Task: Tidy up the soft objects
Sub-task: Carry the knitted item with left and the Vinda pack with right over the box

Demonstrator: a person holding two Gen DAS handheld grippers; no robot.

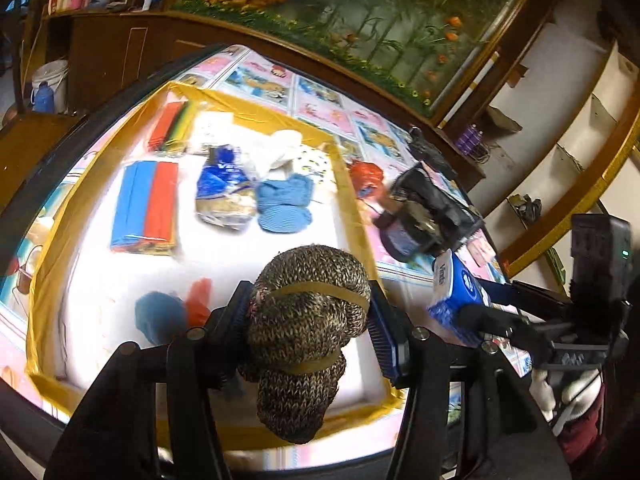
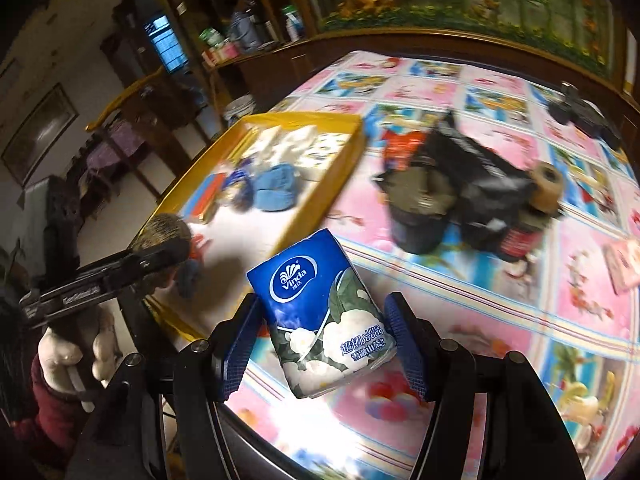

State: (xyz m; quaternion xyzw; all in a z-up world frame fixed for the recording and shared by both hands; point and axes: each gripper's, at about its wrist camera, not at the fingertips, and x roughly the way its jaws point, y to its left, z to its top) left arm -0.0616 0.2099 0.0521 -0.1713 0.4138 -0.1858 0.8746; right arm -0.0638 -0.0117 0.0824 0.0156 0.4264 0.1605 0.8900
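The left tongs clench a brown-flecked knitted bundle, its long axis running down toward the lens, hanging over the bare white floor at the lower middle of the yellow-rimmed tray. The right tongs grip a glossy blue tissue pack above the patterned worktop, the tray lying to their upper left. The left is nearer the drop spot. Soft blue knits and flat folded cloths already lie inside.
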